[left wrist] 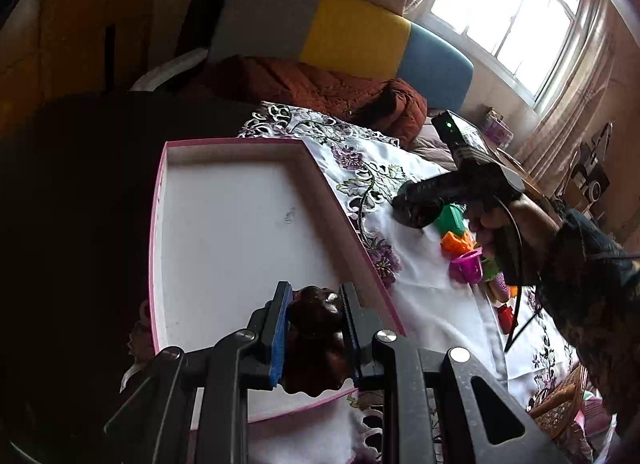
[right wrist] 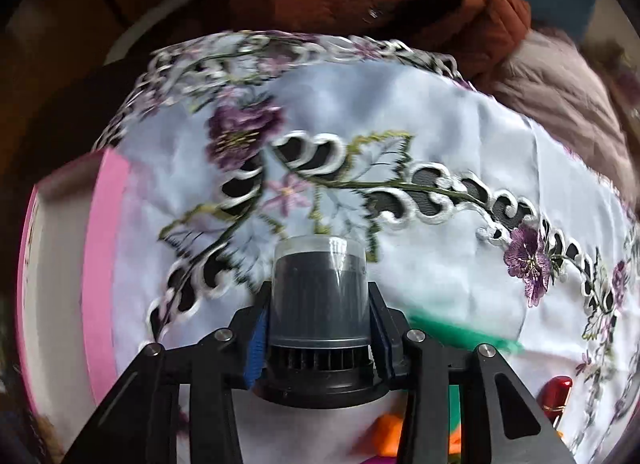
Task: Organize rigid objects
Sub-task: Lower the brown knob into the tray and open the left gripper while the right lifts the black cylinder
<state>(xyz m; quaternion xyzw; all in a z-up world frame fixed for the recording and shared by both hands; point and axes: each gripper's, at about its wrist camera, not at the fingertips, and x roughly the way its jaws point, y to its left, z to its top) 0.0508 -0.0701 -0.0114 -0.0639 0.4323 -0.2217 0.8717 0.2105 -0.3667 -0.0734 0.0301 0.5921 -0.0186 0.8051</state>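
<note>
My left gripper [left wrist: 314,328] was clamped on a dark brown figurine [left wrist: 316,338], its blue pads [left wrist: 280,340] pressed against both sides. I held it just above the near edge of a shallow pink-rimmed box [left wrist: 158,223], whose white floor lay bare beneath it. The box rested on a white tablecloth [left wrist: 424,272] embroidered with purple flowers.

My right gripper [right wrist: 318,324] was clamped on a small black canister with a clear cap [right wrist: 319,296], pads tight on its sides — held above the cloth, with the box's pink wall [right wrist: 102,264] off to the left in that view. Under that gripper, blurred, lay a green piece [right wrist: 460,334], an orange piece [right wrist: 390,430] and a red lipstick [right wrist: 556,398].

Seen from my left wrist, the right gripper [left wrist: 416,209] and my hand [left wrist: 486,223] hung over a small heap of toys on the cloth — a green block [left wrist: 452,219], an orange one [left wrist: 456,244] and a magenta cup [left wrist: 466,266] — beside the box, not in it.

Further back lay a rust-coloured quilted jacket [left wrist: 320,89], then a cushion in grey, yellow and blue [left wrist: 352,37], and a bright window [left wrist: 508,11] with curtains.
</note>
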